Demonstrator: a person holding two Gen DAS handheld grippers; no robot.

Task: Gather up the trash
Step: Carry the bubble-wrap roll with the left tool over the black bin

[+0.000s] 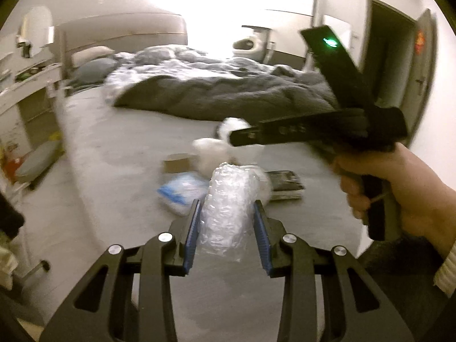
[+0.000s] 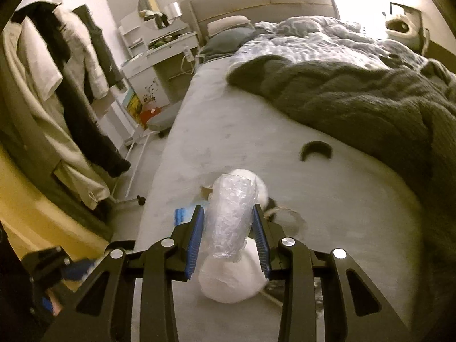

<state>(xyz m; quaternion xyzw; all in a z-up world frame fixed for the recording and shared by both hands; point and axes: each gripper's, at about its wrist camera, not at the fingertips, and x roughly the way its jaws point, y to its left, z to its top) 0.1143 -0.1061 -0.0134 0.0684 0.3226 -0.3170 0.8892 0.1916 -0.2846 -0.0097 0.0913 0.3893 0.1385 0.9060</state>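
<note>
In the left wrist view my left gripper [image 1: 227,203] is shut on a clear roll of bubble wrap [image 1: 228,228], which stands up between the blue pads [image 1: 191,228]. A hand [image 1: 399,193] holds my right gripper [image 1: 236,138] at the right of that view, with a blurred pale wad [image 1: 233,124] at its tip. In the right wrist view my right gripper [image 2: 228,208] is shut on a clear wad of bubble wrap [image 2: 230,219] above the grey mattress [image 2: 213,142]. A white crumpled wad [image 2: 228,282] lies just below it.
On the mattress [image 1: 114,156] lie a white crumpled piece [image 1: 211,148], a small cardboard box [image 1: 176,164], a blue and white plastic packet [image 1: 182,191] and a dark book [image 1: 285,183]. A black curved object [image 2: 316,149] lies near the dark duvet [image 2: 356,99]. Hanging clothes [image 2: 71,85] and a stool [image 2: 162,121] stand left.
</note>
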